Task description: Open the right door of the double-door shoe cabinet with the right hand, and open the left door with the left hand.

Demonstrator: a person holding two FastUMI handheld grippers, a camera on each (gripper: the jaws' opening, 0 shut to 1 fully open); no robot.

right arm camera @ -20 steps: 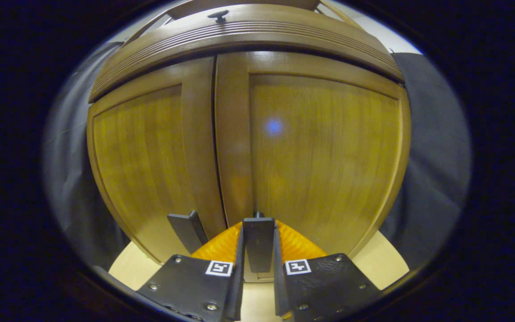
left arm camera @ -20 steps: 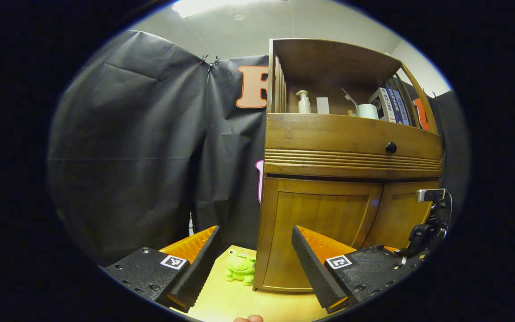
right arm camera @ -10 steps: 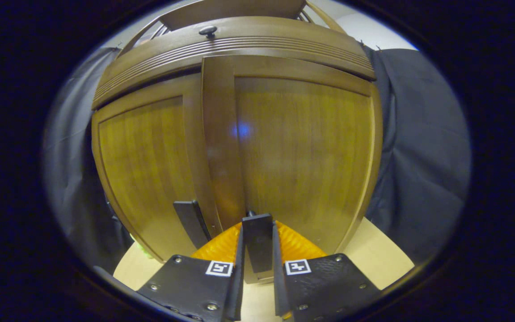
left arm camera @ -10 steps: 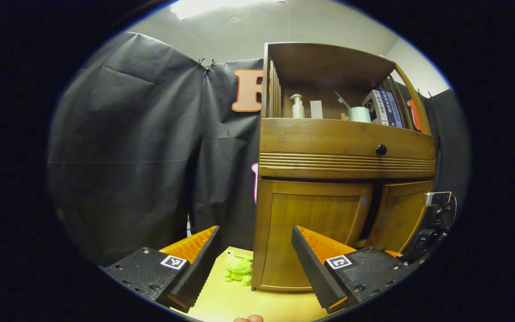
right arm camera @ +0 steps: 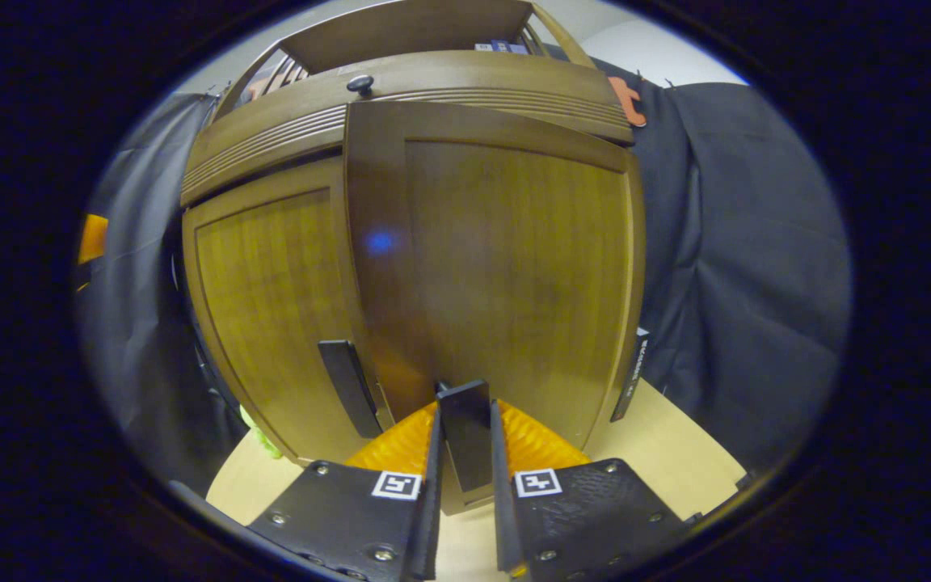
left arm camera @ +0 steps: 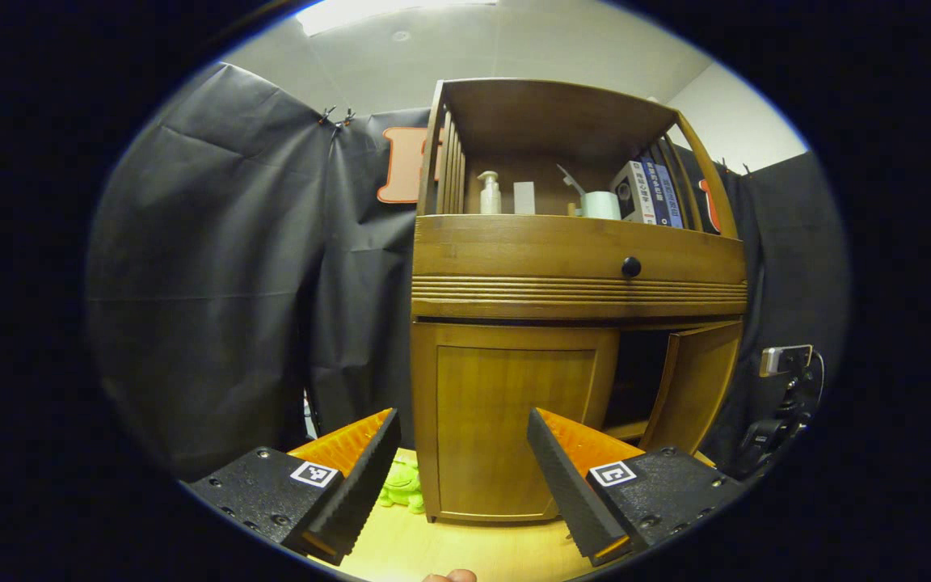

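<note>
The shoe cabinet (left arm camera: 579, 267) stands on the light wooden desk (left arm camera: 465, 550), with the black booth cloth behind it. Its open upper shelf (left arm camera: 562, 129) holds a white pump bottle (left arm camera: 489, 192), a small pale block (left arm camera: 524, 197), a white cup (left arm camera: 600, 204) with something thin sticking out of it, and a few books (left arm camera: 653, 192) leaning at the right end. Under the shelf is a drawer (left arm camera: 579, 255) with a dark round knob (left arm camera: 631, 266). Below that, the left door (left arm camera: 506, 420) is flat shut, while the right door (left arm camera: 696, 384) stands swung out, with a dark gap between the two; I cannot make out what lies inside.

In my right gripper view, my right gripper (right arm camera: 465, 428) has its jaws pressed on the dark upright handle (right arm camera: 465, 432) of the right door, which sits squarely between my two fingers, low on that door near its inner edge. The left door's handle (right arm camera: 350, 386) is just beside it, untouched.

In my left gripper view, my left gripper (left arm camera: 461, 465) has its jaws spread wide and nothing between them; it hangs in front of the left door, well apart from it. A small green toy frog (left arm camera: 401, 489) sits on the desk by the cabinet's left corner. My other tool's rear shows dark at the far right, beside the open door.
</note>
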